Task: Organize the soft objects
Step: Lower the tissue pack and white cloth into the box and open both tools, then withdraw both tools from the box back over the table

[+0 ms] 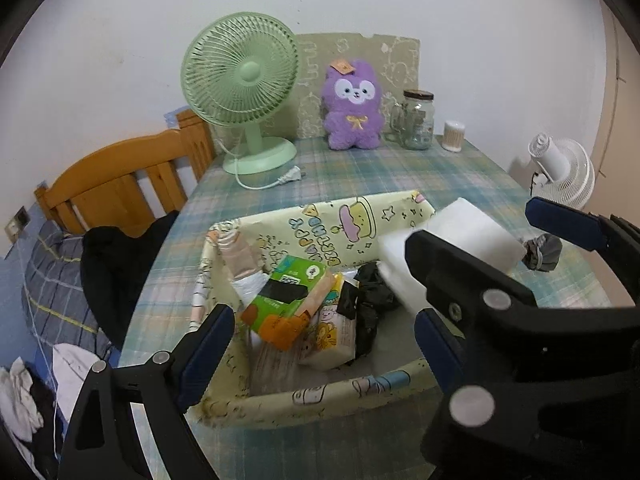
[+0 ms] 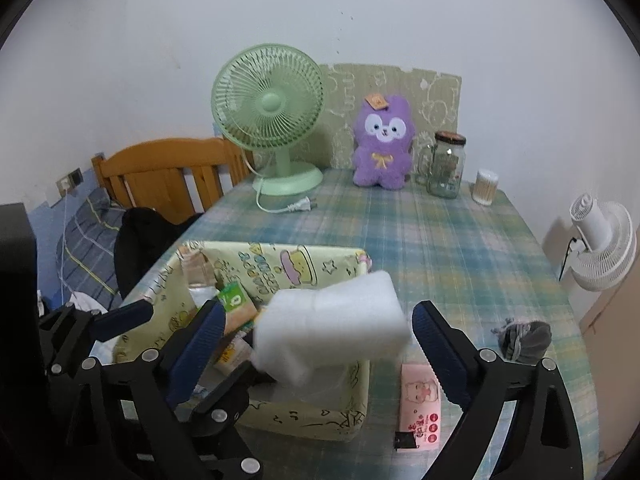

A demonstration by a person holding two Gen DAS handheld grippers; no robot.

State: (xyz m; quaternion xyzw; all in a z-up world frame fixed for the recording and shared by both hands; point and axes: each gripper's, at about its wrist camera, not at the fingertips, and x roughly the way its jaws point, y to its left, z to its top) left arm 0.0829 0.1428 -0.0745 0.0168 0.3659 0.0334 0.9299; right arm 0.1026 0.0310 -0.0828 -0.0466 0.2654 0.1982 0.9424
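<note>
White foam block (image 2: 332,320) sits between the fingers of the right claw (image 2: 316,340), blurred, over the near right corner of the yellow cartoon-print basket (image 2: 160,280). Right claw stands wide: a gap shows between the block and the right-hand pad, and the left-hand pad looks just clear of it too, so nothing is pressing on the block. Whether it is resting on the basket's contents or dropping free, cannot tell. Left claw (image 1: 320,340) also wide and empty, hanging over the basket's near rim, with the green tissue pack (image 1: 288,284) and a black crumpled bag (image 1: 372,292) straight ahead of it inside the basket. Judgement on handling: the block looks very light and squashy, not fragile, not slippery; it would dent under a hard pinch and spring back, so a grip across its short sides at mid-length, closing only until the pads bite, should hold. Being so light, it may bounce or tip off the heap inside. Right of the right claw on the checked tablecloth (image 2: 460,240): a pink tissue packet (image 2: 420,412) close by, flat and slick-wrapped, best taken across its narrow width; further right a grey balled sock (image 2: 524,338), soft, graspable anywhere. Purple plush toy (image 2: 384,148) well ahead, by the green fan (image 2: 268,104).
</note>
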